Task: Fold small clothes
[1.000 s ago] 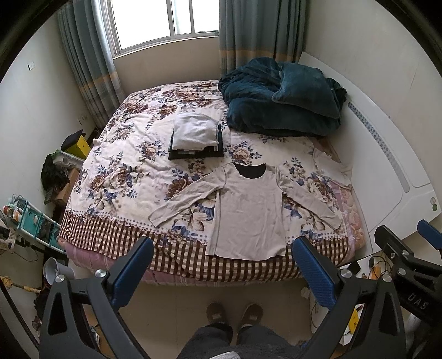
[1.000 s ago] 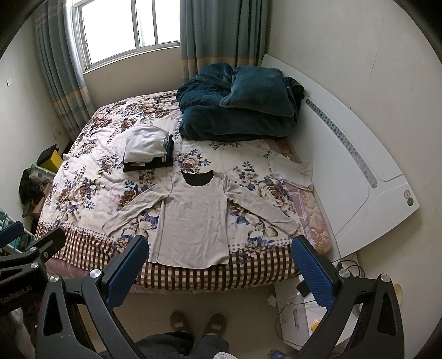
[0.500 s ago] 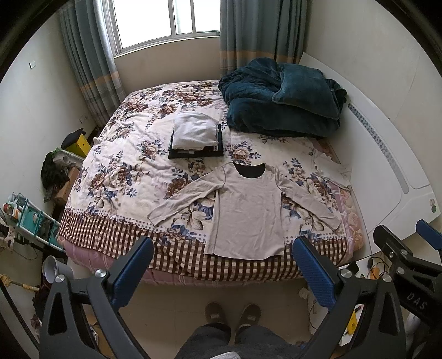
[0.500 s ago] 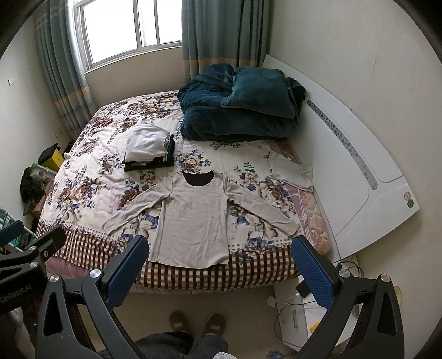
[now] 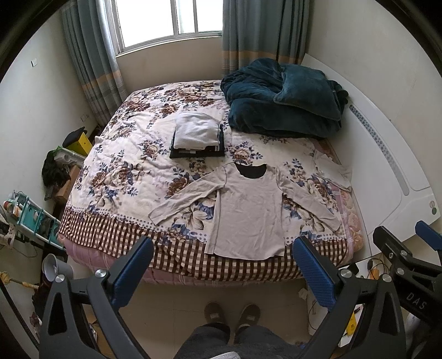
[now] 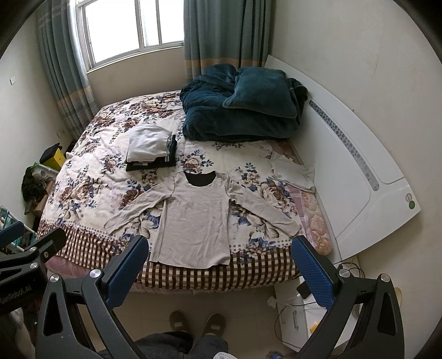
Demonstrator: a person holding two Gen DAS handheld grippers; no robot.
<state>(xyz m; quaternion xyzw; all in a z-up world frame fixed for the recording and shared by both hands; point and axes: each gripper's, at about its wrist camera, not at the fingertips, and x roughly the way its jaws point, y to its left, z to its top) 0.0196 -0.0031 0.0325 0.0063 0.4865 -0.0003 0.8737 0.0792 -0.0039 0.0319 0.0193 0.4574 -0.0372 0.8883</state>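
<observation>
Across the floral bedspread [image 5: 116,176] lies the beige long-sleeved top [image 5: 246,210] — flat, sleeves spread, hem at the near edge. Farther back sit a folded stack [image 5: 197,134] and teal blanket [image 5: 281,105], under the window [image 5: 168,22]. Left gripper [image 5: 221,265] and right gripper [image 6: 218,262] hang above the floor — jaws wide apart, empty.

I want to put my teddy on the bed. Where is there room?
The widest free patch of the bed is on the left, beside the folded pile and above the beige shirt's left sleeve. It is crowded at the blue blanket and around the shirt.
</observation>
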